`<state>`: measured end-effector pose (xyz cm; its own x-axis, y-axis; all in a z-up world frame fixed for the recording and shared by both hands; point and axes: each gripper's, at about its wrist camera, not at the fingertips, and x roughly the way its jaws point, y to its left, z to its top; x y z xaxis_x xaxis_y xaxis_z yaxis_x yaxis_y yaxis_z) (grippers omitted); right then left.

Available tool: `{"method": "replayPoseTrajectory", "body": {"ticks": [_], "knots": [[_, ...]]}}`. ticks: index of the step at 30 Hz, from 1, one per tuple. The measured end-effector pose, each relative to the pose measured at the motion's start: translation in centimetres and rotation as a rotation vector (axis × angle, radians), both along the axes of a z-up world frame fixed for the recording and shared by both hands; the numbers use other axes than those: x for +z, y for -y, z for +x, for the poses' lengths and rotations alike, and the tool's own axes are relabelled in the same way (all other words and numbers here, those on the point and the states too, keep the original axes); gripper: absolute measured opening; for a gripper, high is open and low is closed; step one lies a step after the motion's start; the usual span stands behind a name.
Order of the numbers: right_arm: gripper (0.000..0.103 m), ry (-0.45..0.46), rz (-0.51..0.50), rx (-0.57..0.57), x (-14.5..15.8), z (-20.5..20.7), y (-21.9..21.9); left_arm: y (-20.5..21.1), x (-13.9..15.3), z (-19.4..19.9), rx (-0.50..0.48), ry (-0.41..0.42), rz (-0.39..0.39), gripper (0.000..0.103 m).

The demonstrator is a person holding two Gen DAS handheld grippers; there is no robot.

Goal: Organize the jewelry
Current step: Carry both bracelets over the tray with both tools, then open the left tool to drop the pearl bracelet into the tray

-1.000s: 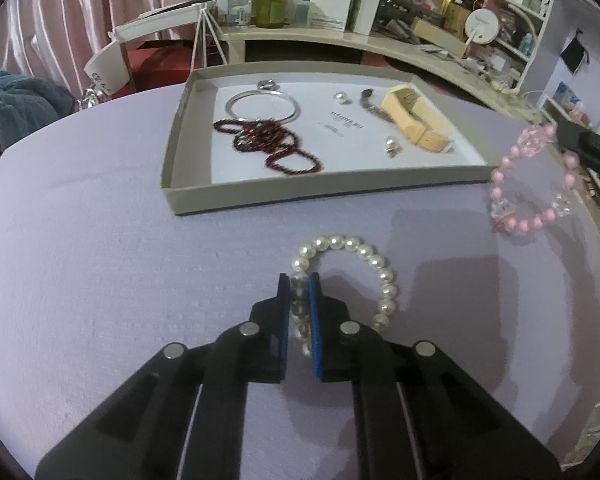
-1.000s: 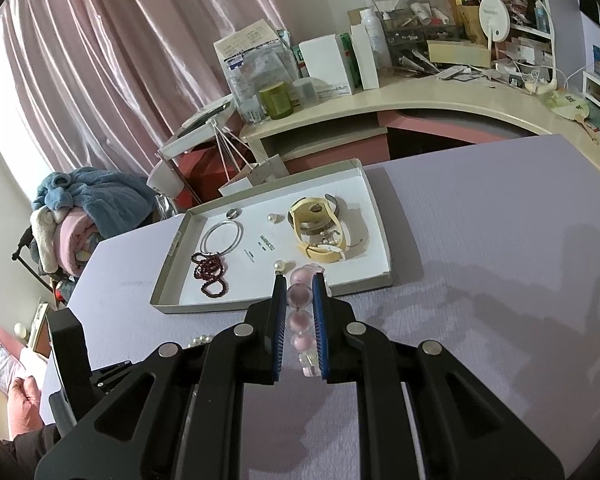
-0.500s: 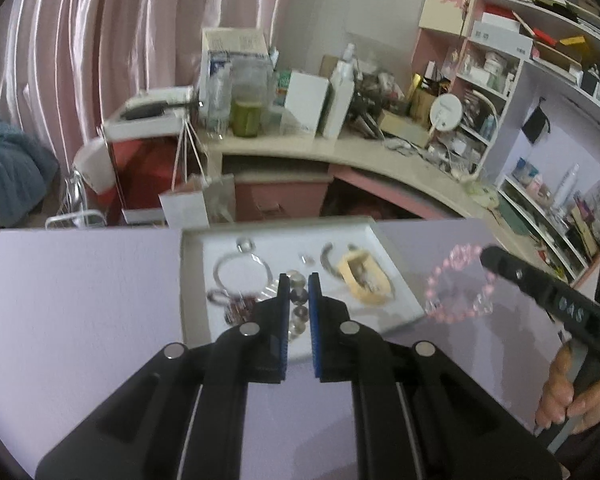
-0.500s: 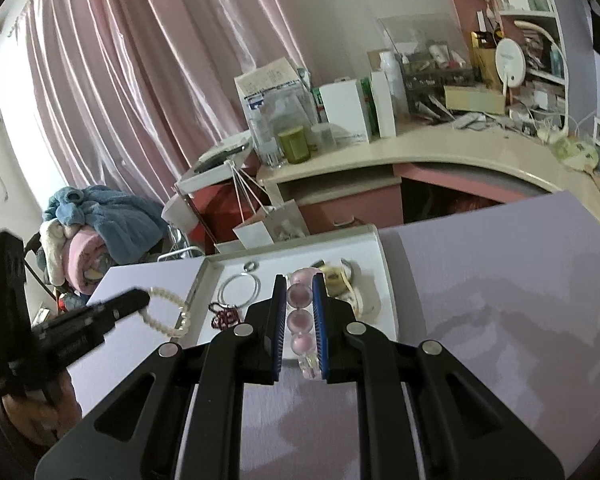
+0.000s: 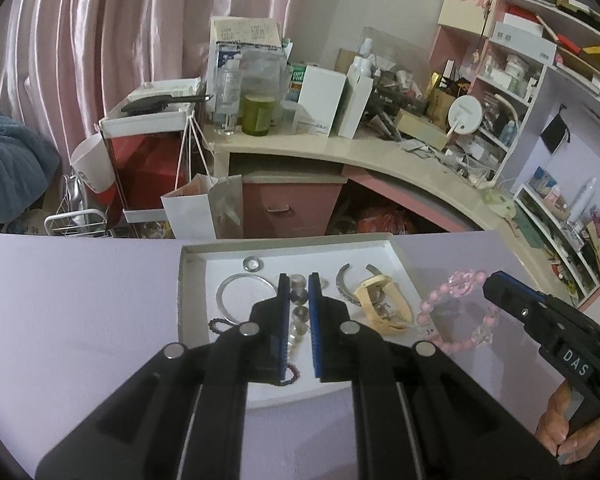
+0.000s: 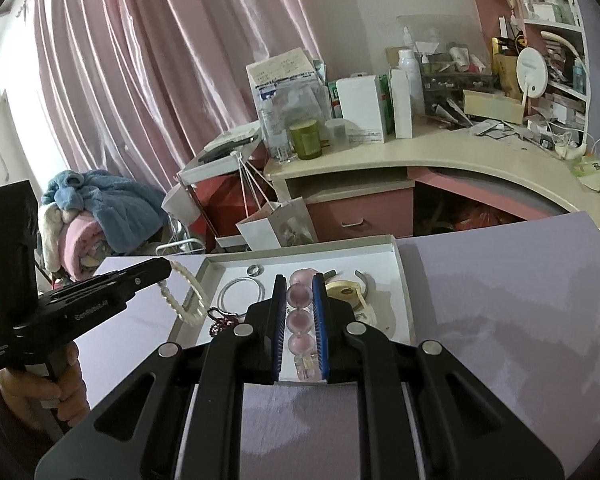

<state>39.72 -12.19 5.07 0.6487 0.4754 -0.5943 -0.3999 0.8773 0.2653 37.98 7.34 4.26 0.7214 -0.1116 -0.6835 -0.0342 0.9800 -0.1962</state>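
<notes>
Both grippers are clenched on beads. Our left gripper [image 5: 299, 300] pinches the pearl bracelet [image 6: 184, 294], which hangs in a loop from its tips over the tray's left wall in the right wrist view. Our right gripper [image 6: 299, 312] grips the pink bracelet [image 5: 456, 312], its beads lined up in a row between the blue pads [image 6: 320, 320] and the rest of the loop dangling in the air just right of the tray [image 5: 188, 280] in the left wrist view.

What the next move turns on: the tray lies ahead of and below both grippers, on the purple table [image 5: 80, 280], its long side running left to right. We judge the left gripper nearer the goal, since its pearls already hang at the left edge, above the silver bangle [image 5: 244, 296] and dark red beads [image 6: 222, 320]. The pink loop hangs outside the right wall and would need to go left before letting go. Free floor looks scarce: a cream cuff [image 5: 384, 308] and a ring [image 5: 253, 264] take up the right and far parts.
</notes>
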Motion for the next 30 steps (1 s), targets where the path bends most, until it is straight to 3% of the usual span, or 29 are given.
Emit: {"method": "replayPoseTrajectory", "body": {"ticks": [16, 20, 24, 29, 30], "knots": [[0.014, -0.048, -0.018, 0.001, -1.7, 1.5, -0.6, 0.8, -2.6, 2.7, -0.010, -0.054, 0.000, 0.011], [0.014, -0.056, -0.021, 0.008, -2.0, 1.8, -0.9, 0.1, -3.0, 2.0, 0.021, -0.049, -0.002, 0.033], [0.014, -0.057, -0.025, 0.022, -2.0, 2.0, -1.3, -1.3, -3.0, 0.9, 0.063, -0.043, -0.004, 0.041], [0.014, -0.051, -0.029, 0.043, -1.9, 2.2, -2.4, -3.0, -2.8, -0.7, 0.136, -0.019, 0.025, 0.073], [0.014, -0.049, -0.029, 0.048, -1.9, 2.3, -2.6, -3.4, -2.7, -1.2, 0.154, -0.010, 0.038, 0.075]]}}
